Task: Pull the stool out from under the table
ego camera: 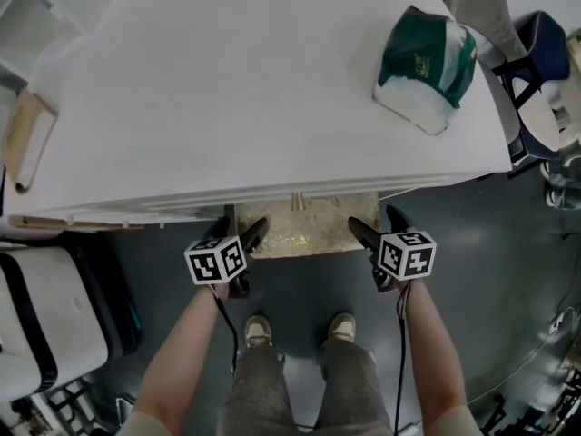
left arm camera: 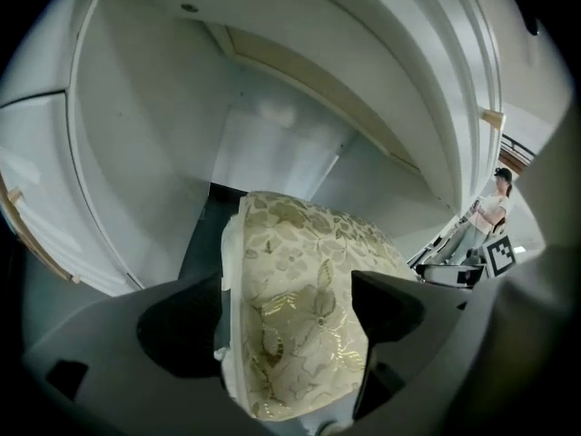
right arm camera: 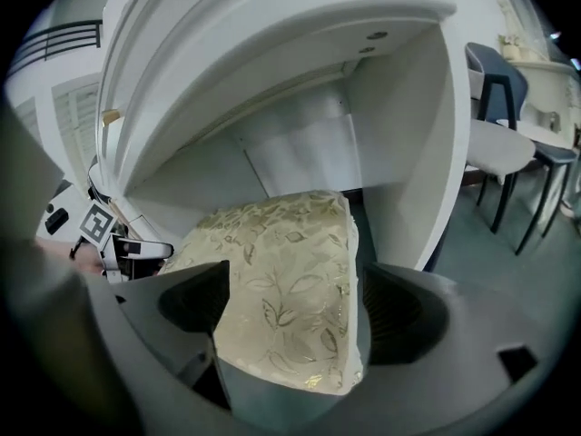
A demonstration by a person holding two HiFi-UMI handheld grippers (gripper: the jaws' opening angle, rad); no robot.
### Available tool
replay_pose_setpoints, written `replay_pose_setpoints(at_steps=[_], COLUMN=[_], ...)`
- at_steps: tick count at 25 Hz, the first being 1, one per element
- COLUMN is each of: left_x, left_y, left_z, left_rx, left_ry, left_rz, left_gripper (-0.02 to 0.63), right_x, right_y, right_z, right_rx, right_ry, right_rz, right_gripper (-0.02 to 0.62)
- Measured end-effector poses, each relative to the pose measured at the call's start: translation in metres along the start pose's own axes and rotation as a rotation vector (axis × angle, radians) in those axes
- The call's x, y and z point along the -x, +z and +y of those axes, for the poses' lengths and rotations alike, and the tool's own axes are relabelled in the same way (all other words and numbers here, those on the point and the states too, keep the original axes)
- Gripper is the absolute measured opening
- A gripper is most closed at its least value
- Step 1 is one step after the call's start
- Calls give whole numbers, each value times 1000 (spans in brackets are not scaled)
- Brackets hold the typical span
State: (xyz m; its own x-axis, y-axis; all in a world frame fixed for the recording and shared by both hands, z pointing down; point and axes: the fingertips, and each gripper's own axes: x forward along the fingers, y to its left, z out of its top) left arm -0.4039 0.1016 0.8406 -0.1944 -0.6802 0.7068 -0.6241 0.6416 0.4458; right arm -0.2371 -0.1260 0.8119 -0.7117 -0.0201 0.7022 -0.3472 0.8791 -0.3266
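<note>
1. The left gripper (ego camera: 241, 231) is hovering at the left front corner of the stool (ego camera: 304, 227). Its jaws are standing apart and straddling the cushion edge without pressing it, judged as lining up for a grip.
2. The stool is sitting tucked under the table (ego camera: 254, 89), with only a strip of its gold leaf-patterned seat showing in the head view.
3. The right gripper (ego camera: 377, 225) is mirroring this at the right corner, jaws likewise spread and clamping nothing.
4. The 2 gripper views are showing the white recess around the seat, which the tabletop is hiding from the head view.
</note>
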Motion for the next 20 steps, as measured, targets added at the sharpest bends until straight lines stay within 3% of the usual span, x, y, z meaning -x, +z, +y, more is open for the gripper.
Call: replay_pose_setpoints(at_steps=[8, 13, 16, 20], left_x=[-23, -33, -39, -46], left_y=[-10, -7, -3, -7], left_z=[-1, 1, -4, -6], left_rx=[35, -26, -72, -25], left_ry=[-43, -95, -151, -251], left_rz=[21, 33, 45, 76], left_gripper=[491, 528, 528, 531], right_x=[-31, -42, -46, -51], right_y=[-13, -15, -15, -15], right_z=[-14, -19, -17, -13], right_rx=[-122, -137, -134, -156], right_ry=[14, 63, 110, 177], right_rz=[0, -5, -15, -8], right_gripper=[484, 532, 532, 529])
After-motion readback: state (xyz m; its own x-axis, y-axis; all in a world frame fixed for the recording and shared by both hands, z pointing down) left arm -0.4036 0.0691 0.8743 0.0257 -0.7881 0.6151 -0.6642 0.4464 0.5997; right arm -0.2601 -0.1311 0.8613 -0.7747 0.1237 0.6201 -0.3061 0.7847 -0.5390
